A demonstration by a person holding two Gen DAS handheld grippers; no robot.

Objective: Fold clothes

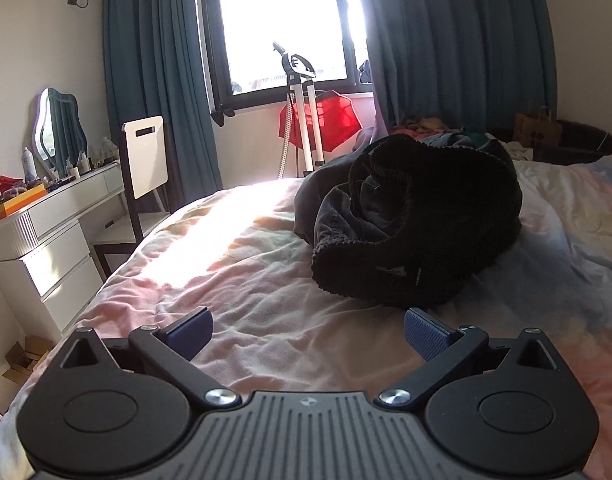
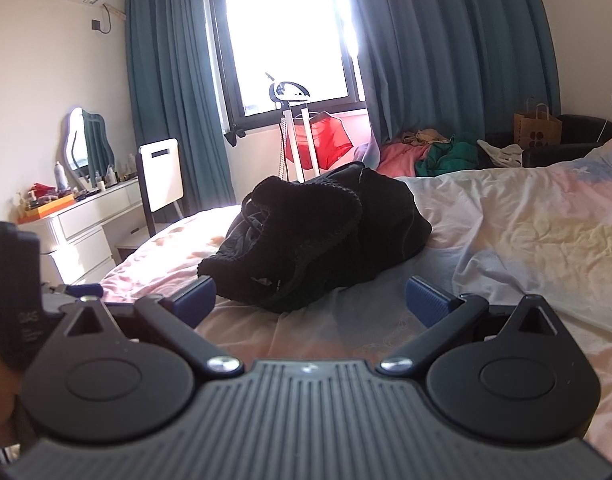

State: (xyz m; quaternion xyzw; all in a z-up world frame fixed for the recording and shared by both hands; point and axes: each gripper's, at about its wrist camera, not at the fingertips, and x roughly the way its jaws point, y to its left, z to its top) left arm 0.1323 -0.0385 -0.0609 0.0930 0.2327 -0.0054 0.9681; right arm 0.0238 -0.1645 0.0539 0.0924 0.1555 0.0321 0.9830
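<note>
Both grippers' jaws stand wide apart w/ nothing between them: left gripper (image 1: 308, 334) and right gripper (image 2: 310, 300) hover over the crumpled pink-and-white bedsheet (image 1: 242, 280). Crumpled black knit garment (image 1: 418, 220) lies in a heap on the bed, just ahead of both jaws, not touching either.

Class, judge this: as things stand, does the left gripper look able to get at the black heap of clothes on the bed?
Probably yes. The left gripper is open, and only bare bedsheet lies between it and the black heap of clothes just ahead; nothing blocks the way.
</note>
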